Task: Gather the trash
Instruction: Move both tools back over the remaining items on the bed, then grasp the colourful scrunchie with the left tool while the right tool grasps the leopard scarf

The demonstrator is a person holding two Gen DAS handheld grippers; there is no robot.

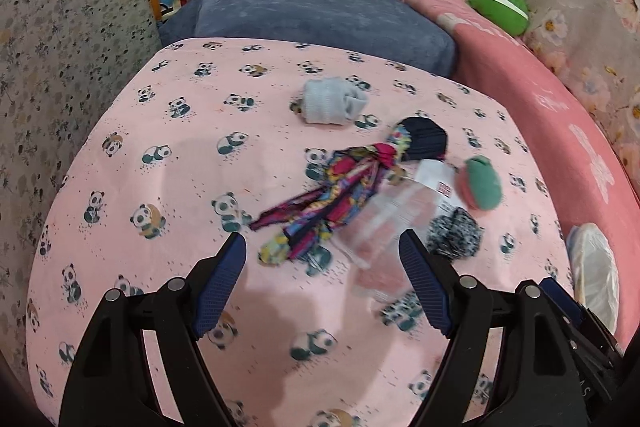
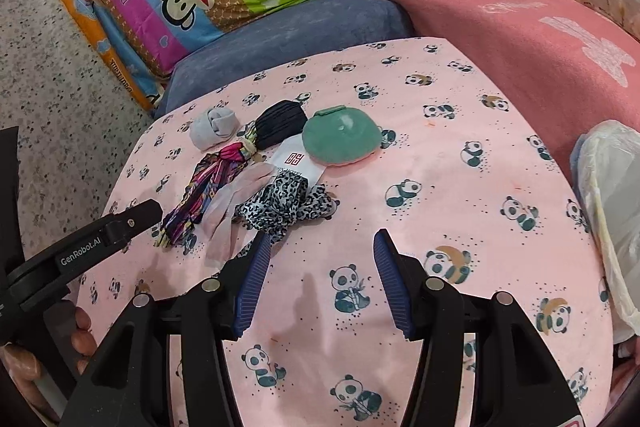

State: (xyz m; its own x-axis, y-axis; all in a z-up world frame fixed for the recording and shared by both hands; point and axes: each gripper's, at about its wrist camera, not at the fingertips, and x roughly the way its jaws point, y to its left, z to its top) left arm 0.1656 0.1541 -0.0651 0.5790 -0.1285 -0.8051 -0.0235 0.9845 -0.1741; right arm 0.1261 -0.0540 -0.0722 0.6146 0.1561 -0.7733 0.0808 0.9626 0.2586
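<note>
Wrapper just beyond left gripper

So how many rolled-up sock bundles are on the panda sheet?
3: a grey rolled sock farthest left, a dark navy ribbed roll beside it, and a green-and-pink roll rightmost. Others may hide under the clutter.

Bright, even indoor light, probably from overhead; colours vivid, no harsh glare. Soft, faint shadows under the left tool and right tool on the panda-print sheet, darker near the bottom. Strong fisheye bending, with black vignette at all corners. Left view slightly smeared: clear wrapper and nearby pandas blurred, likely from motion. Right view sharper, leopard-print cloth crisp. White plastic bag near the right edge washed out and stretched.
</note>
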